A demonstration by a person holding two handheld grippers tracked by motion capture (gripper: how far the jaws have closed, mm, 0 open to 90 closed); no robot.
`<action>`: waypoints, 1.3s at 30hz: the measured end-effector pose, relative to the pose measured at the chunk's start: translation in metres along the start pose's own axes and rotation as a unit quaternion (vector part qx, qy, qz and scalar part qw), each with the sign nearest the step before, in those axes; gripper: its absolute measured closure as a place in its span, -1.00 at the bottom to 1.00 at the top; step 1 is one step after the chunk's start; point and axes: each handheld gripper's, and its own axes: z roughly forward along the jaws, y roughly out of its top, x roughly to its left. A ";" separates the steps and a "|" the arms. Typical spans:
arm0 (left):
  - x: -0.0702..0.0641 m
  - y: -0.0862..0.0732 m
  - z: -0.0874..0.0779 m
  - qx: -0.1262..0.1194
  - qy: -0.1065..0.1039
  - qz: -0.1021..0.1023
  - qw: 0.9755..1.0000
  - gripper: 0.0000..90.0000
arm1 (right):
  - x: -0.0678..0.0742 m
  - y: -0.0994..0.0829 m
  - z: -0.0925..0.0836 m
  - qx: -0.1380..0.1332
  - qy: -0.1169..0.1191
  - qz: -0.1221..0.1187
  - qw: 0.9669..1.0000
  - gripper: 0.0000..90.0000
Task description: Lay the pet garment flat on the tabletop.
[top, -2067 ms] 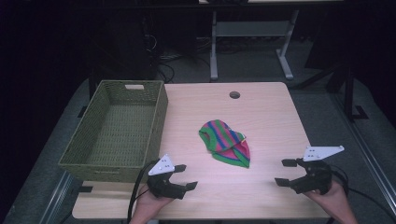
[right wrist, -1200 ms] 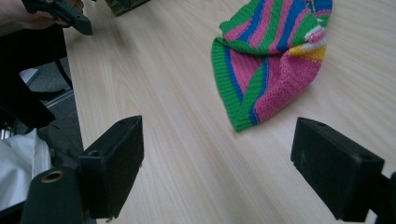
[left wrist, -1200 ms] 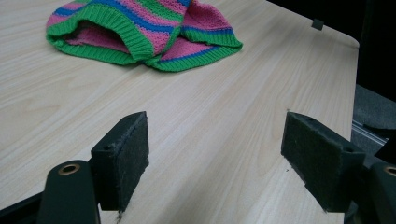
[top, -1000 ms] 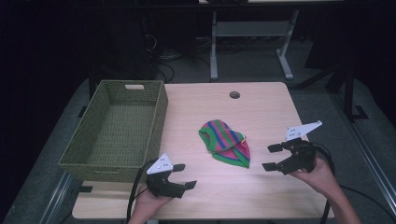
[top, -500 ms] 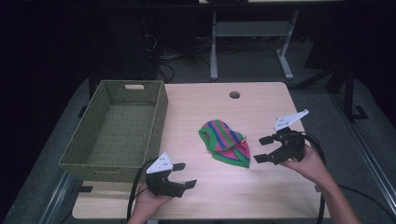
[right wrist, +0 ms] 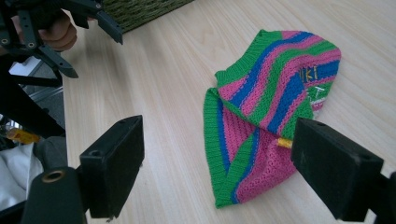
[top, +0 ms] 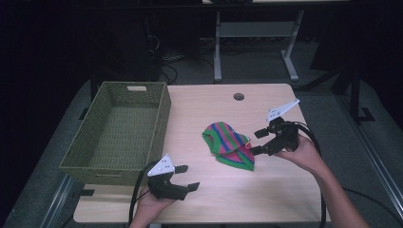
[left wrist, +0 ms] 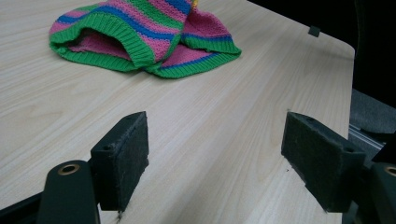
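My right tool (top: 257, 141) has come in from the right edge of the surface (top: 204, 102) over the last two seconds and now sits just beside the striped knit garment (top: 227, 145), its lower jaw tip close to the cloth's right hem; I cannot tell from above whether it touches. Its jaws stand wide apart, and in the right gripper view the garment (right wrist: 273, 107) lies between and beyond them, crumpled, green ribbed hem toward me, pink, blue and green bands across it. The garment itself has not shifted: it lies near the middle of the surface, right of the woven green basket (top: 95, 142), well apart from it. My left tool (top: 184, 176) has stayed where it was at the near edge, just in front of the basket's near right corner, jaws also wide and holding nothing. In the left gripper view the garment (left wrist: 140, 35) lies farther off across bare wood (left wrist: 210, 116), beyond both pads (left wrist: 122, 158).
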 end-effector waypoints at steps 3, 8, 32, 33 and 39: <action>0.000 0.000 0.000 -0.002 0.001 0.000 1.000 -0.50 | -0.002 0.003 0.002 0.005 0.000 0.001 1.000 -0.62; 0.000 0.001 -0.001 -0.004 0.001 -0.001 1.000 -0.50 | -0.007 0.012 0.010 0.016 0.001 0.002 1.000 -0.62; 0.002 0.001 -0.002 -0.006 -0.001 -0.002 1.000 -0.50 | -0.033 0.048 0.057 0.047 0.006 0.011 0.999 -0.57; 0.002 0.001 -0.002 -0.006 -0.001 -0.002 1.000 -0.50 | -0.034 0.049 0.059 0.047 0.006 0.014 0.999 -0.57; 0.002 0.001 0.000 -0.009 -0.003 -0.003 1.000 -0.50 | -0.043 0.050 0.067 0.053 0.007 0.021 0.998 -0.56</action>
